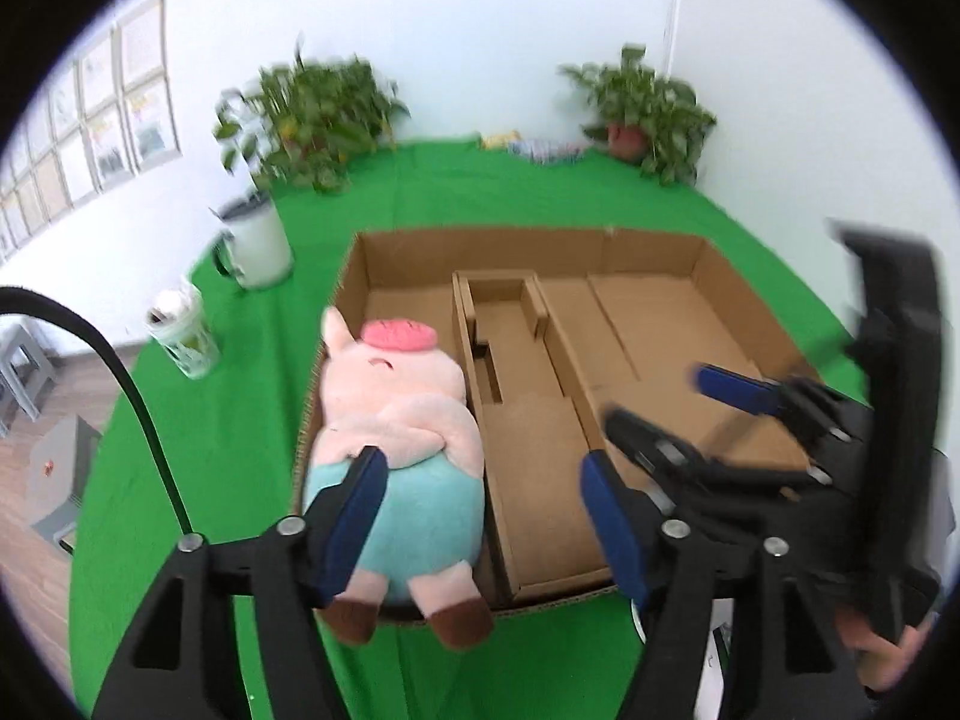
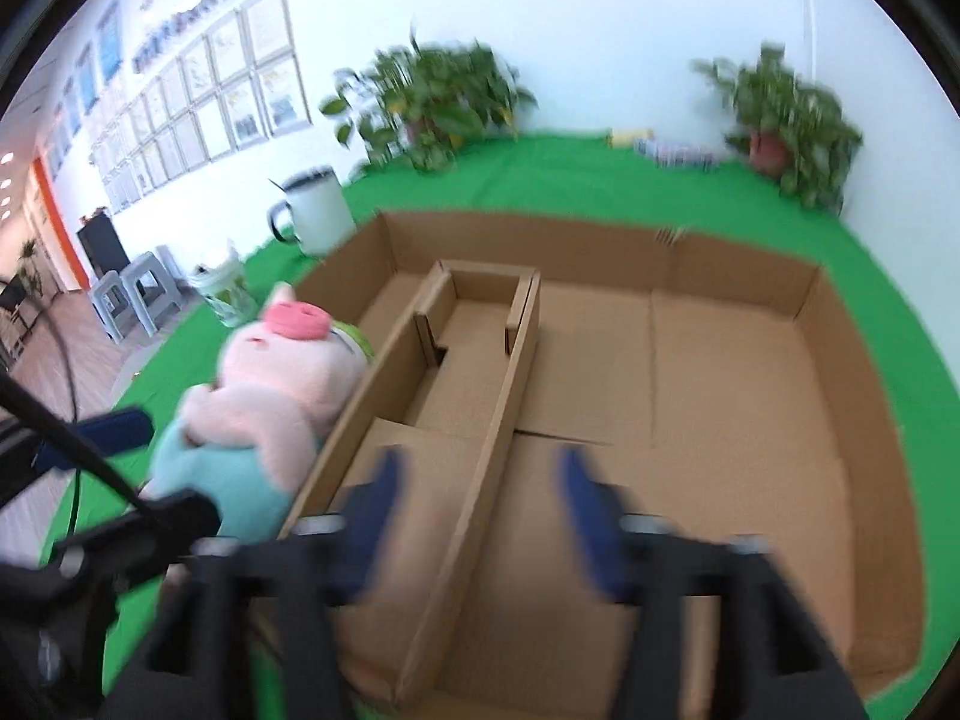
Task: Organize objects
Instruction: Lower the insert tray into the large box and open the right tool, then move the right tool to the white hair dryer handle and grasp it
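Observation:
A pink plush pig (image 1: pixel 402 450) in teal shorts lies on its back in the left compartment of a shallow cardboard box (image 1: pixel 528 249). My left gripper (image 1: pixel 480 480) is open above the box's near end, its left finger beside the pig's belly, not closed on it. My right gripper (image 2: pixel 477 486) is open and empty over the box's (image 2: pixel 600 246) middle divider; it also shows in the left wrist view (image 1: pixel 660 396) at the right. The pig (image 2: pixel 264 402) shows at the left in the right wrist view.
A green cloth (image 1: pixel 240 408) covers the table. A white mug (image 1: pixel 258 246) and a printed cup (image 1: pixel 183 333) stand left of the box. Two potted plants (image 1: pixel 318 120) (image 1: pixel 642 114) and small items (image 1: pixel 540 147) line the back wall. Stools stand on the floor at the left.

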Action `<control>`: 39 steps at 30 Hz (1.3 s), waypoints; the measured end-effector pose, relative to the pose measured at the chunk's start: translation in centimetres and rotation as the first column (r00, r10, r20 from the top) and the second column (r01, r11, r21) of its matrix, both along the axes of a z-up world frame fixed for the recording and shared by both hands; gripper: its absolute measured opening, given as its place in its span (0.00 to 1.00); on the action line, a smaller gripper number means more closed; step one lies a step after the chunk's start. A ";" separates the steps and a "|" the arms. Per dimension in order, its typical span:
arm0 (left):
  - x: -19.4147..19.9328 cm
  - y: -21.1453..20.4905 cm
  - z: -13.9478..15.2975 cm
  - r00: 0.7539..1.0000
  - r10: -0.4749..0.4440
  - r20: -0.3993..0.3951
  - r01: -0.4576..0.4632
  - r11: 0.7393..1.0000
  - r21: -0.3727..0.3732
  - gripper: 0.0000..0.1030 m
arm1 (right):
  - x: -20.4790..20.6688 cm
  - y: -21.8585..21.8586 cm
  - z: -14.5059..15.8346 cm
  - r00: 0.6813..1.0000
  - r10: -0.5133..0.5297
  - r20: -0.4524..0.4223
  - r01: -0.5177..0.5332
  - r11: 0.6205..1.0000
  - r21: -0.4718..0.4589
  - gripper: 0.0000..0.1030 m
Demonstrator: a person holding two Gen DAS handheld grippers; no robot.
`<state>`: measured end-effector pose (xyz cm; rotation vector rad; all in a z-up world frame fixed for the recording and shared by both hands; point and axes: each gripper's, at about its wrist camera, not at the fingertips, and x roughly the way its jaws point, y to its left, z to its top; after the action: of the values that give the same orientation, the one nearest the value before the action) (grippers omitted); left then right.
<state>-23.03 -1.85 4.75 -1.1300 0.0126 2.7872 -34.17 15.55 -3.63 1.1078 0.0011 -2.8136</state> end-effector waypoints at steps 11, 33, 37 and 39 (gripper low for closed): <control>7.3 2.5 2.1 0.979 0.007 -0.205 0.011 0.996 0.086 0.74 | 13.6 4.3 -0.7 0.987 -0.156 -0.020 0.158 0.972 0.173 0.87; 12.1 4.8 0.5 0.980 0.040 -0.194 -0.023 0.996 0.086 0.85 | 20.8 6.4 1.0 0.986 -0.142 -0.084 0.147 0.987 0.057 0.93; 11.6 4.7 -0.2 0.988 0.029 -0.151 -0.017 0.997 0.079 0.85 | 20.8 6.6 1.2 0.982 -0.166 -0.088 0.172 0.982 0.072 0.99; 11.3 4.5 -0.5 0.991 0.027 -0.133 -0.014 0.995 0.098 0.85 | 20.6 6.7 1.0 0.985 -0.158 -0.069 0.162 0.985 0.066 0.99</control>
<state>-11.72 2.64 4.25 -0.9237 -0.1202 2.8422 -13.57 22.25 -2.66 1.0778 0.0191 -3.0128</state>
